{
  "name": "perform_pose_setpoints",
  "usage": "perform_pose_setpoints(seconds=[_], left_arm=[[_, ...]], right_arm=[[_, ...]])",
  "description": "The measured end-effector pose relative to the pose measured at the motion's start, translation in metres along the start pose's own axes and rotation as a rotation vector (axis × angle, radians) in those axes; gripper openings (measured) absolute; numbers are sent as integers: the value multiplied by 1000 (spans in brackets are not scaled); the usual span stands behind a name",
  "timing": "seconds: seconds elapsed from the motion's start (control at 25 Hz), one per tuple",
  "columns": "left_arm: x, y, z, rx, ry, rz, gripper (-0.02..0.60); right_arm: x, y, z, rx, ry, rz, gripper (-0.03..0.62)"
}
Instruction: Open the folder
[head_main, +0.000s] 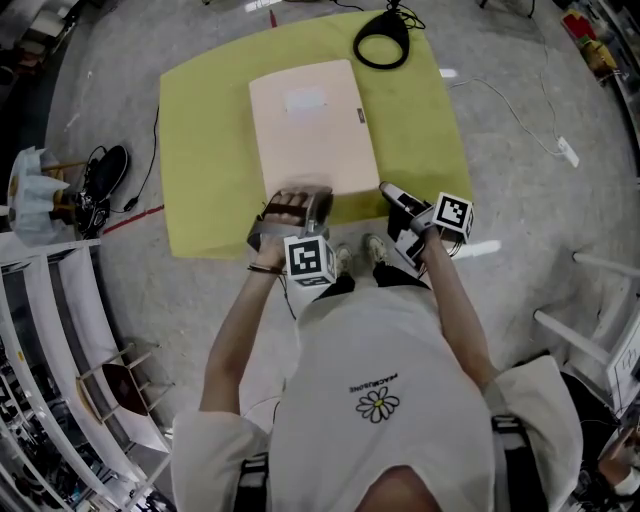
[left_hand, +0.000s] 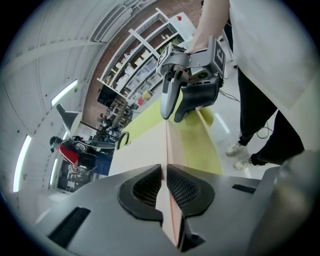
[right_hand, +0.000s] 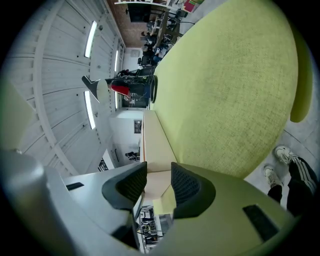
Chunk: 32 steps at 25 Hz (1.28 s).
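Note:
A pale pink folder (head_main: 310, 125) lies closed on a yellow-green mat (head_main: 210, 150). My left gripper (head_main: 300, 202) is at the folder's near edge. In the left gripper view its jaws (left_hand: 165, 187) are shut on the thin edge of the folder's cover (left_hand: 145, 145). My right gripper (head_main: 388, 190) is at the folder's near right corner. In the right gripper view that corner (right_hand: 155, 145) fills the gap between the pads of the right gripper (right_hand: 159, 182), which touch it on both sides. The left gripper view also shows the right gripper (left_hand: 175, 112) straddling the folder's edge.
A black cable loop (head_main: 382, 42) lies on the mat's far edge. A white cable and plug strip (head_main: 565, 150) run along the floor at right. Dark shoes (head_main: 100, 180) and white shelving (head_main: 60, 330) are at left. The person's feet (head_main: 375, 250) stand by the mat's near edge.

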<state>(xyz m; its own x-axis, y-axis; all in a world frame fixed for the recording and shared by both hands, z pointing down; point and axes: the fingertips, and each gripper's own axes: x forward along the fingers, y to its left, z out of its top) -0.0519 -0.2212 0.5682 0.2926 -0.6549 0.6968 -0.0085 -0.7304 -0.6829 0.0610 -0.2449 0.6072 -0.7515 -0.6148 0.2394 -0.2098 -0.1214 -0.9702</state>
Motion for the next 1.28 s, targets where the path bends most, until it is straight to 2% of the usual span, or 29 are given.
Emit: perform_pose_setpoints(seconds=[0.12, 0.24, 0.48, 0.56, 0.64, 0.76, 0.88, 1.04, 1.28], left_arm=[[-8, 7, 0, -74, -34, 77, 25], [-18, 21, 1, -220, -85, 137, 17], [-27, 35, -7, -593, -169, 192, 15], [-33, 43, -9, -762, -228, 199, 15], [-47, 62, -14, -936, -302, 249, 16], [-72, 86, -29, -1089, -357, 323, 16], [-95, 86, -45, -1209, -374, 363, 15], [-114, 74, -83, -1443, -397, 430, 17], [-146, 58, -150, -1680, -358, 580, 14]], right_arm=[[0, 2, -1, 0, 3, 0, 141], [-1, 2, 0, -1, 2, -1, 143], [1, 3, -2, -35, 30, -43, 144], [2, 2, -2, -35, 35, -37, 146], [2, 1, -2, -32, 38, -30, 147], [0, 2, -1, -37, 38, -42, 147], [-1, 3, -2, -44, 48, -59, 147], [1, 3, -2, -48, 56, -44, 147], [-1, 6, -4, -33, 53, -45, 147]])
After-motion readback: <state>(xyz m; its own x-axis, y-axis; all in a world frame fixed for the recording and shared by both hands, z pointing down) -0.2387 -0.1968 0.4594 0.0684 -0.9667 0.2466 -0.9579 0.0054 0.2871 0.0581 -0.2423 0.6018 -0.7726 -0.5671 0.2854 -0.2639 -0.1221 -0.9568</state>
